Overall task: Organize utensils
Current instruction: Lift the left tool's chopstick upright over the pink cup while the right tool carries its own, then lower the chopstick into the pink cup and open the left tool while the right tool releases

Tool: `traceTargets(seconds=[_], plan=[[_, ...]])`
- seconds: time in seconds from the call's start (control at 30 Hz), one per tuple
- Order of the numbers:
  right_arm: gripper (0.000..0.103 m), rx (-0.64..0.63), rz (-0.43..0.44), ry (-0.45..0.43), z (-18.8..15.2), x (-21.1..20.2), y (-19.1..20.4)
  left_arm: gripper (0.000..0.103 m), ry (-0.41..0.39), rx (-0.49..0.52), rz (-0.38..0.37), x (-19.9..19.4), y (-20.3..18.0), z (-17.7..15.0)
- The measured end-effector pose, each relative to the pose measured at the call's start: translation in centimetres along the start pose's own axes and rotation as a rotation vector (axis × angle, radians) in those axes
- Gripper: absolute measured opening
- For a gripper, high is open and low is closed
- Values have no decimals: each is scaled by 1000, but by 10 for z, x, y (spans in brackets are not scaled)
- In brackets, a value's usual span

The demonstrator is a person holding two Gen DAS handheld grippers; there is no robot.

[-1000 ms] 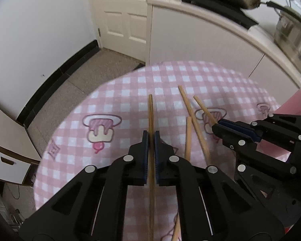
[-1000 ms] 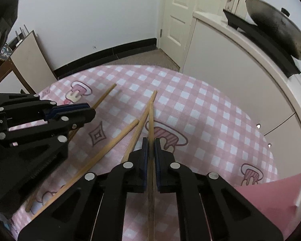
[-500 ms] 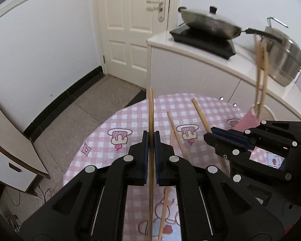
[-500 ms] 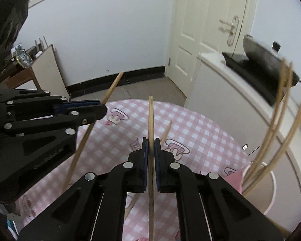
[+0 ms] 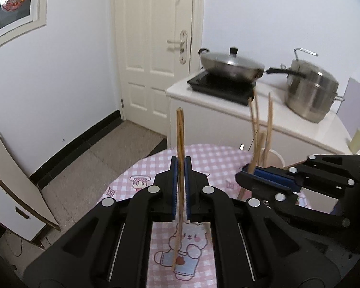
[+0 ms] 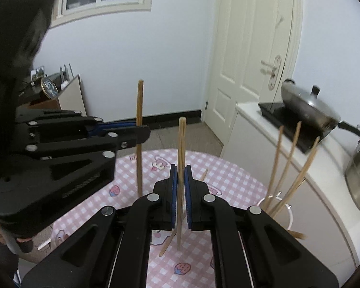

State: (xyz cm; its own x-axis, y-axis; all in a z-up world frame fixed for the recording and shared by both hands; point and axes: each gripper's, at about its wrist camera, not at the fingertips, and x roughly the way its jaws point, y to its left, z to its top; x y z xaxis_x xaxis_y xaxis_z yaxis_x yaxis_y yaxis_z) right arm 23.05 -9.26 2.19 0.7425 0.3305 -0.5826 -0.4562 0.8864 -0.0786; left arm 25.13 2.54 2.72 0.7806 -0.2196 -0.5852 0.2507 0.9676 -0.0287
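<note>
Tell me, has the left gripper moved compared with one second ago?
Yes. The left gripper, shut on a chopstick, has risen and tilted up: the chopstick tip now reaches the white cabinet instead of lying over the checked tablecloth.

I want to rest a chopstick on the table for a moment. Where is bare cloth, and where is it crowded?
Bare checked tablecloth lies past the right gripper, between the white cup and the table's far edge. The near centre is crowded: a loose chopstick lies under that gripper. The cup already holds several chopsticks. Each gripper, left included, holds one upright.
</note>
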Motion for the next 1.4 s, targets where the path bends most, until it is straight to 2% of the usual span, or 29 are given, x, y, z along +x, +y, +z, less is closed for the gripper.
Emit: traceTargets(seconds=[0.33,0.9,1.13,1.4], plan=[[5,30,-13,-106,15,-63,-23,5,-69,-2,-38,-28,-30,21],[5,150,-82,-253,36,-125,-99,5,-154,-32,-138,-39,-77,73],[5,160,-134,-301,44,-130,-117,5,-198,-57,-164,-41,-90,92],[5,217,-149,-249,23,-94,-150,5,-175,-73,-189,-12,-103,92]])
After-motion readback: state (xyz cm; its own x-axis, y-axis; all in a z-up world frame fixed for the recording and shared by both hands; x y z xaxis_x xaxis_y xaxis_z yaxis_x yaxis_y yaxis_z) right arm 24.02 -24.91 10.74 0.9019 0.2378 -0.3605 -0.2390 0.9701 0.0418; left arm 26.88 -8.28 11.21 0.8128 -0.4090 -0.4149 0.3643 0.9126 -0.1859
